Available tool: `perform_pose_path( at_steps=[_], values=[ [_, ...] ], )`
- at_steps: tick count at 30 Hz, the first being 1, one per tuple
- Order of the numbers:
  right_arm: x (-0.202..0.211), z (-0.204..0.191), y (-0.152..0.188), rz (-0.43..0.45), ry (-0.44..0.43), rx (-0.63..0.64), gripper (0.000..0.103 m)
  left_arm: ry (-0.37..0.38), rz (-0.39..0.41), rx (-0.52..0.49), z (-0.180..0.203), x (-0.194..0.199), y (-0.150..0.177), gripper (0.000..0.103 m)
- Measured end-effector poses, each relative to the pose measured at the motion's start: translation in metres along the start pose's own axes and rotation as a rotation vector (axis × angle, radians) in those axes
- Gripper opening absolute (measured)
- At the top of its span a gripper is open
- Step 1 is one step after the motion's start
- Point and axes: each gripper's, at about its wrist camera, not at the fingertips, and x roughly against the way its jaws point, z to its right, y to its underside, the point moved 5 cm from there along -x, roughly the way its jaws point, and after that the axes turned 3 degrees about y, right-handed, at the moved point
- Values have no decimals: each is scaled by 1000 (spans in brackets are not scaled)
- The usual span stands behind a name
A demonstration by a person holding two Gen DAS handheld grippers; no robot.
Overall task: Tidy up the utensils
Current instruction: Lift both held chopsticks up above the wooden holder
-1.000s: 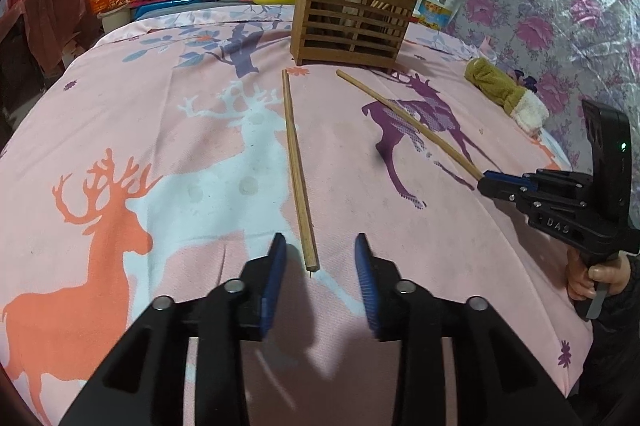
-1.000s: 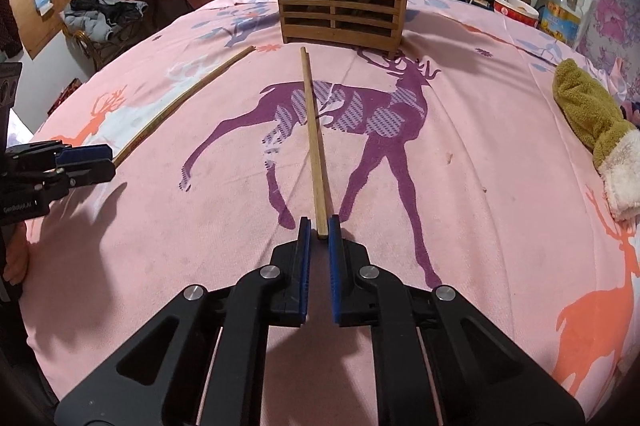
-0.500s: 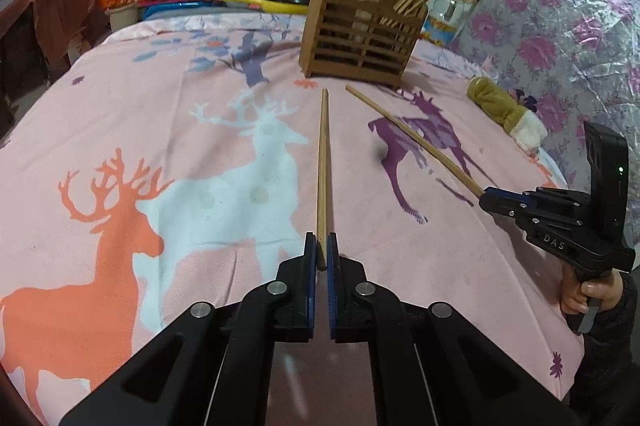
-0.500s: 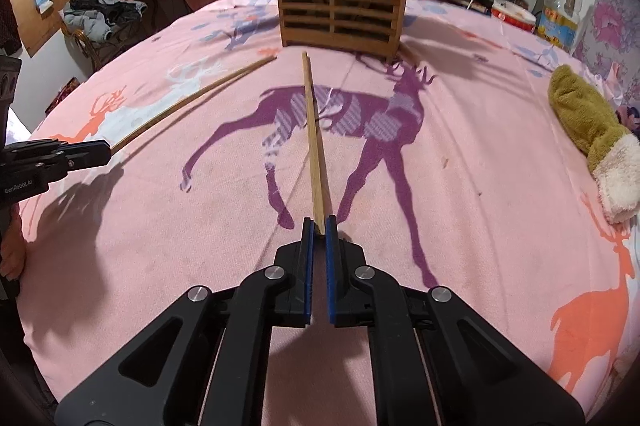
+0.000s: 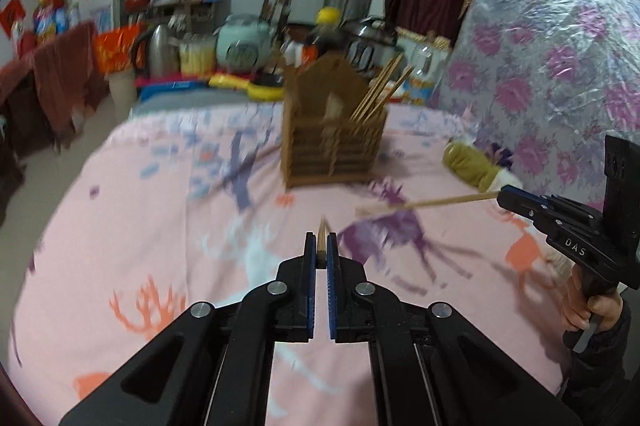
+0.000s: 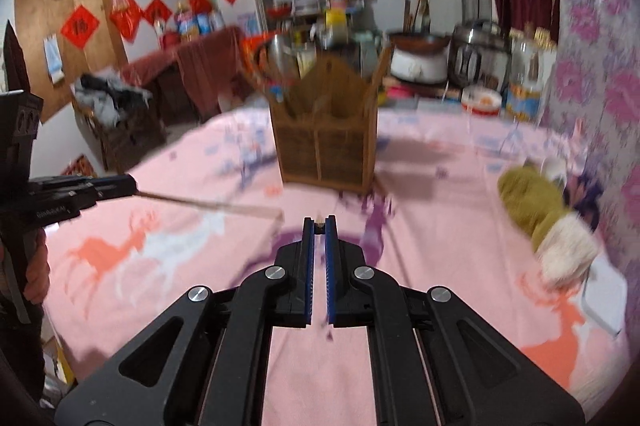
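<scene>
My left gripper is shut on a wooden chopstick and holds it lifted, pointing forward at the wooden utensil holder. My right gripper is shut on a second chopstick, also lifted and seen end-on, pointing at the holder. In the left wrist view the right gripper shows at the right with its chopstick level above the pink deer-print cloth. In the right wrist view the left gripper shows at the left with its chopstick. The holder has several chopsticks in it.
An olive and white mitten lies on the cloth right of the holder. Behind the table stand rice cookers, a kettle, jars and other kitchen clutter. A floral foil wall is close on the right.
The left gripper closed on its chopstick. Both grippers then lifted their chopsticks off the cloth and raised them, so the views tilted up toward the holder.
</scene>
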Motion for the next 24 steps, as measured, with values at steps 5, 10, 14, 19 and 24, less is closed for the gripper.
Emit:
perform_pose_path(
  at_steps=[5,10,14,19,24],
  values=[
    [17,-4,-31,67,-5,2,6,19,19,-51,28,3,-33,5],
    [10,-7,-37,65,-15,4,6,40,11,-72,44,-11,-49,5],
    [2,-3,-36,55,-16,-4,6,38,9,-80,45,-22,-58,6],
    [-1,2,-54,54,-36,-24,6,40,14,-79,41,-24,-86,5],
    [0,4,-86,96,-20,-25,6,35,58,-97,46,-17,-131,5]
  ],
)
